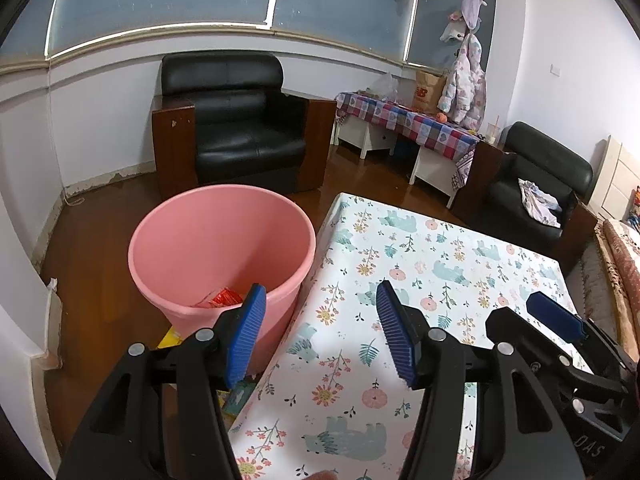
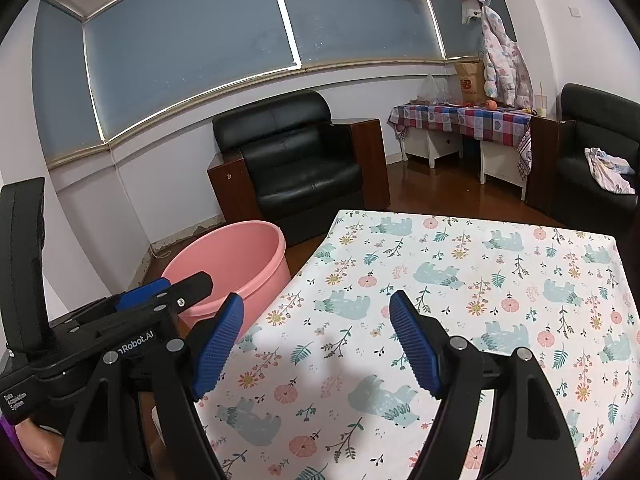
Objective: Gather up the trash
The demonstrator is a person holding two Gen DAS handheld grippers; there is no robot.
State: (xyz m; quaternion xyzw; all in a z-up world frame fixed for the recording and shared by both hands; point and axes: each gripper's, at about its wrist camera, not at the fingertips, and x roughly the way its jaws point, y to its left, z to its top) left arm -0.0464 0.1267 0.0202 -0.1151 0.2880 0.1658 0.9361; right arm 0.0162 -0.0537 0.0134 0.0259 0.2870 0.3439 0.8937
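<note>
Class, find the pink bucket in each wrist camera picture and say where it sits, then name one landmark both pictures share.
Left wrist view: the pink bucket is left of centre, on the floor beside the floral tablecloth, with red wrappers inside.
Right wrist view: the pink bucket is lower left, partly behind the left gripper.
Shared landmark: the black armchair under the window.

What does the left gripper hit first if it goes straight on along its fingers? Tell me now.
Likely the left edge of the floral-clothed table, beside the pink bucket. The open left gripper points at the seam between them, so depth leaves it unclear; the bucket rim could come first.
</note>
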